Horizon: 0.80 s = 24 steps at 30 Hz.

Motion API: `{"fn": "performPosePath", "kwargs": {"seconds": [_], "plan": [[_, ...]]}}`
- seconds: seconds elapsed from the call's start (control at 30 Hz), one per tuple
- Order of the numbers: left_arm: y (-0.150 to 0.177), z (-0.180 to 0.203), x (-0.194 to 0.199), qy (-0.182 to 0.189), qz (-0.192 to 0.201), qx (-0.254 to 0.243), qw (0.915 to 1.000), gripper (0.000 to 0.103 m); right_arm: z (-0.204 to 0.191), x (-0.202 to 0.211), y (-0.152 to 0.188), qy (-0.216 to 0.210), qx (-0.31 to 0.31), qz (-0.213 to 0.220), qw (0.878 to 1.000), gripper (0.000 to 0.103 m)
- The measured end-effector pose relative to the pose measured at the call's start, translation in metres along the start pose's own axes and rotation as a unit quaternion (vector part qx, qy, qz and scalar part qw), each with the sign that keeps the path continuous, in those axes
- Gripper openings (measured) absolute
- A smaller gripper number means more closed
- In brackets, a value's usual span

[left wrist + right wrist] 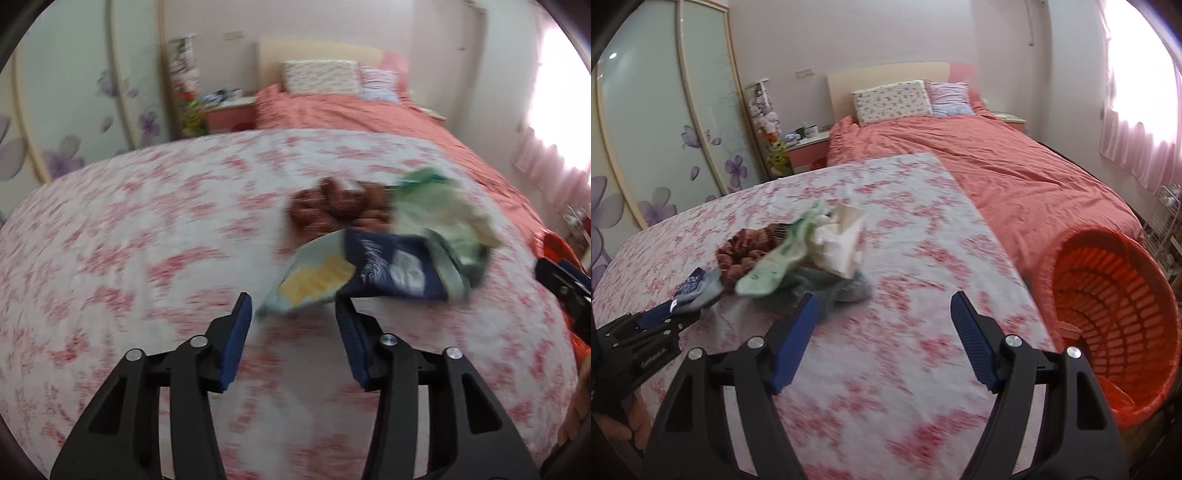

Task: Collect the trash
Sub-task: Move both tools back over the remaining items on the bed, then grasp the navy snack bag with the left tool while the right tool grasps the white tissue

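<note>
Since the crumpled pile of wrappers and tissue (798,254) sits on the pink floral-cloth surface (905,258) just ahead of the left tool (293,306), that hand's nearer; its jaws are half-narrowed, empty. Right tool (884,301) gapes wide, empty, orange slatted basket (1108,295) beside it.

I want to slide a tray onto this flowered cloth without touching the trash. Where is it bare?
Bare: the flowered cloth between the trash pile and the orange basket, and the stretch nearest the right gripper. Crowded: around the pile, where the left gripper reaches the dark blue wrapper.
</note>
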State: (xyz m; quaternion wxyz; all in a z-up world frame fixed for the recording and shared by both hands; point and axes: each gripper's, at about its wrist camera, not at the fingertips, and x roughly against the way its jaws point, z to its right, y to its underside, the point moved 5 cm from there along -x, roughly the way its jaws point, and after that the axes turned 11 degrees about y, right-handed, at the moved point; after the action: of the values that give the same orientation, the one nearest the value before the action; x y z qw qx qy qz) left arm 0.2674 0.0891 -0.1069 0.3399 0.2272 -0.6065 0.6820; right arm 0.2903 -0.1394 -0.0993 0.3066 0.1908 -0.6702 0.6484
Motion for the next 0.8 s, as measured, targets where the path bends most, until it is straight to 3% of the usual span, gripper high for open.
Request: {"fn": "performPosePath", "kwargs": {"seconds": [0.27, 0.43, 0.53, 0.67, 0.8], "plan": [[-0.015, -0.061, -0.009, -0.058, -0.002, 0.05, 0.9971, 0.044, -0.025, -0.006, -0.012, -0.007, 0.015, 0.004, 1.0, 0.073], [-0.011, -0.077, 0.011, -0.041, 0.015, 0.069, 0.9967, 0.053, -0.03, -0.013, -0.018, -0.008, 0.014, 0.0, 1.0, 0.068], [-0.007, -0.071, 0.024, -0.022, 0.019, 0.068, 0.9973, 0.055, -0.031, -0.017, -0.019, -0.008, 0.007, -0.003, 1.0, 0.063], [-0.009, -0.041, 0.027, 0.015, 0.021, 0.064, 0.9976, 0.07, -0.031, -0.02, -0.025, -0.02, -0.015, -0.01, 1.0, 0.057], [-0.014, -0.01, 0.016, 0.018, 0.018, 0.044, 0.9987, 0.074, -0.036, -0.025, -0.032, -0.033, -0.027, -0.013, 0.999, 0.049]]}}
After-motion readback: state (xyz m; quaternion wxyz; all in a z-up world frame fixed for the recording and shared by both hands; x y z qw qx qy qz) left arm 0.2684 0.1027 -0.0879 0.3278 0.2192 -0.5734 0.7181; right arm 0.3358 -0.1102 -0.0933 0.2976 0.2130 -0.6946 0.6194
